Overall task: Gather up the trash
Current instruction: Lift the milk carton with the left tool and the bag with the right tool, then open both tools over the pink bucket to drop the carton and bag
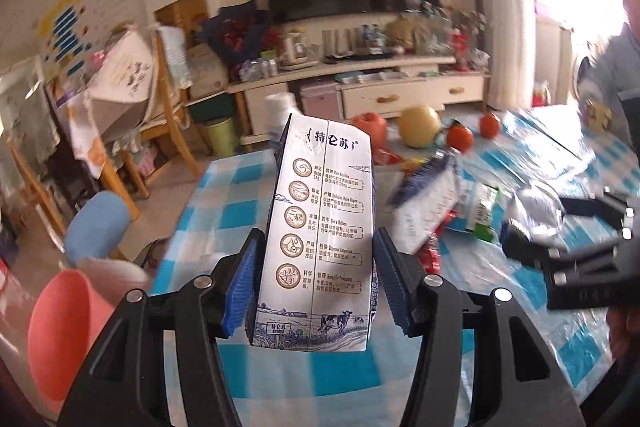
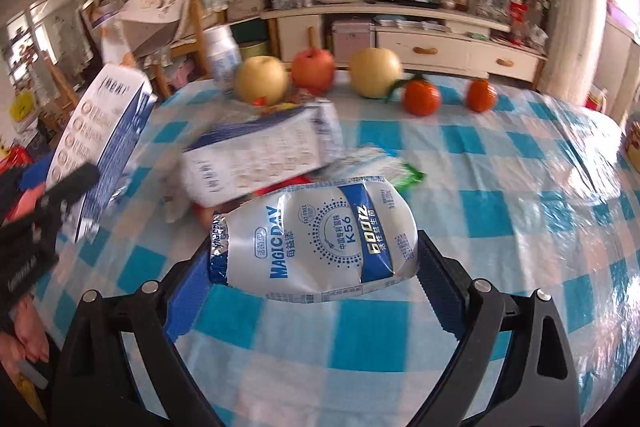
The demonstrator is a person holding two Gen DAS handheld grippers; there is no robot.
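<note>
The left gripper (image 1: pixel 316 275) has its blue-padded fingers (image 1: pixel 240 279) clamped on the two narrow sides of a tall white-and-blue milk carton with printed round icons (image 1: pixel 320 227). The carton's long axis runs straight out ahead of the fingers, and it hangs above the near left edge of the blue-and-white checked bench (image 1: pixel 280 379). Down to the near left, off the bench, sits a round salmon-pink plastic bin (image 1: pixel 60 331); what it holds I cannot tell, though it looks to me the likely place for the carton, a short swing left and down.

The right gripper (image 2: pixel 316 267) pinches a crumpled white-and-blue foil drink pouch marked MAGICDAY (image 2: pixel 316 243), its long axis lying crosswise between the fingers (image 2: pixel 436 291), over the middle of the bench.

Just beyond the pouch lies a second white-and-blue carton on its side (image 2: pixel 260 155), with a green-edged wrapper (image 2: pixel 400 171) beside it. Both look still uncollected. Both are nearer the right gripper than the left. Along the far edge stands a row of fruit (image 2: pixel 376 71), which I judge no trash.
</note>
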